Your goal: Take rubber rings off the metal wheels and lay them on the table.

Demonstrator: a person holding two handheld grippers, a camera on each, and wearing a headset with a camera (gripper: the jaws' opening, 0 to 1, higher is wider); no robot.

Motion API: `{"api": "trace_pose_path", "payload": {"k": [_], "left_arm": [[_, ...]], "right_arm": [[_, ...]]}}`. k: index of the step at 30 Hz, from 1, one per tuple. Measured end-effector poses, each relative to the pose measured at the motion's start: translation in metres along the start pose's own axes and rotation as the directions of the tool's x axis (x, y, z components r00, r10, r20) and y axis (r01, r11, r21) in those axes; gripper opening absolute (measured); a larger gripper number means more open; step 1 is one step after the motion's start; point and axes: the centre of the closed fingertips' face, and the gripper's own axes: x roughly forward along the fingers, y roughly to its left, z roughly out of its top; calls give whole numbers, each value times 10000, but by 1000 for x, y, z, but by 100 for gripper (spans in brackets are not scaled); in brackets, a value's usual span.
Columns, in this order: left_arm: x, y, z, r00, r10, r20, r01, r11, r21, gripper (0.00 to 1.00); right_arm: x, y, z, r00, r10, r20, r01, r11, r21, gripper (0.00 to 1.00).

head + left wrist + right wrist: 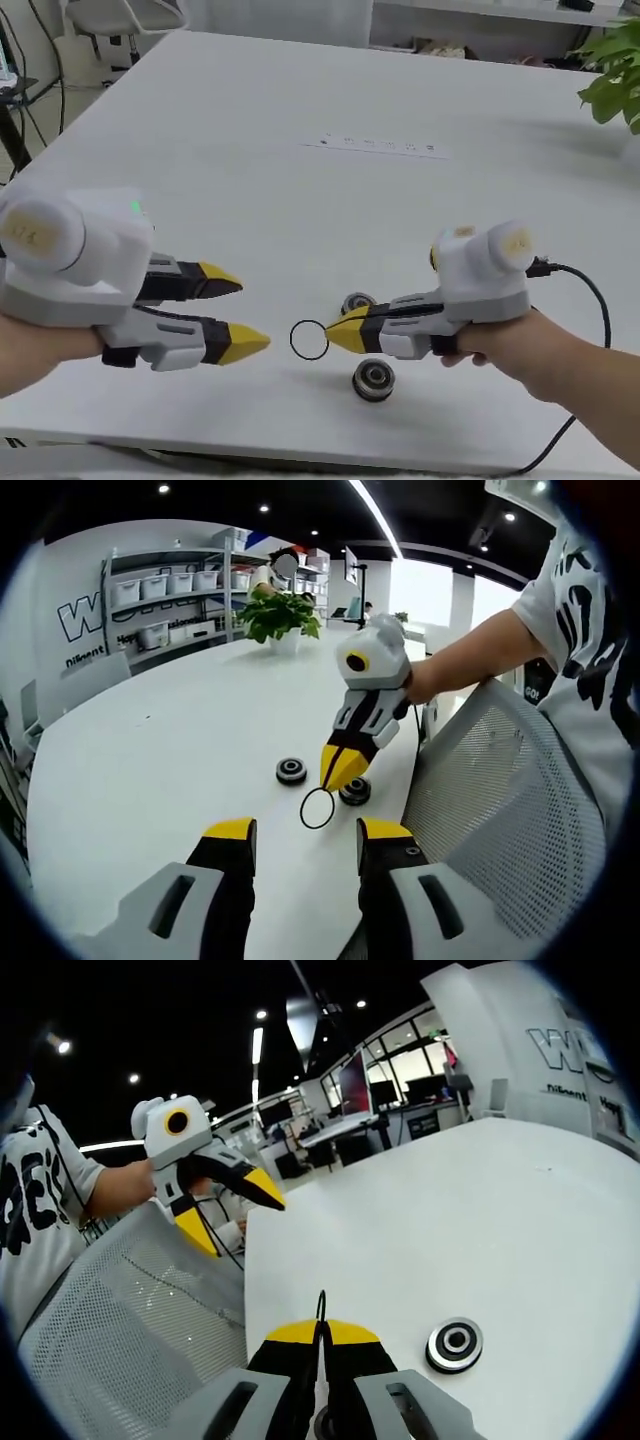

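Two metal wheels flank your right gripper [338, 331] on the white table [300, 200], one just beyond its jaws [358, 302] and one just on your side of them [373, 380]. Those jaws are pressed together on a thin black rubber ring [291, 340], pinched at its rim so that the loop hangs forward off the yellow tips. In the right gripper view the ring stands edge-on in line with the gap between the jaws. The loop points toward your left gripper [254, 313], which hovers near with its jaws apart and nothing between them. The ring sits between the two tools, over bare tabletop; whether its lower edge already touches the surface cannot be told. The right gripper is the one placed to set it down, and the free patch lies ahead of its tips, clear of both wheels. Both wheels show dark outer bands, so each probably has a ring left to strip. A black cable [590, 285] trails from the right gripper over the table's near edge, well behind the work
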Motion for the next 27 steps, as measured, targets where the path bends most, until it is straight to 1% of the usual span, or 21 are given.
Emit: {"api": "trace_pose_path", "payload": {"k": [15,23,27], "left_arm": [[-3,-1,-4,10000,43,-36,-44,10000,-53,37],[-4,0,-7,10000,58,-81,-59,9999,-96,37],[-4,0,-7,9999,82,-85,-83,9999,-126,37]], "right_arm": [[14,1,-16,9973,99,-730,-106,9999,-93,0],[16,0,-25,9939,-19,-1107,-33,9989,-468,0],[15,-3,-27,9931,-137,-1167,73,9985,-548,0]]}}
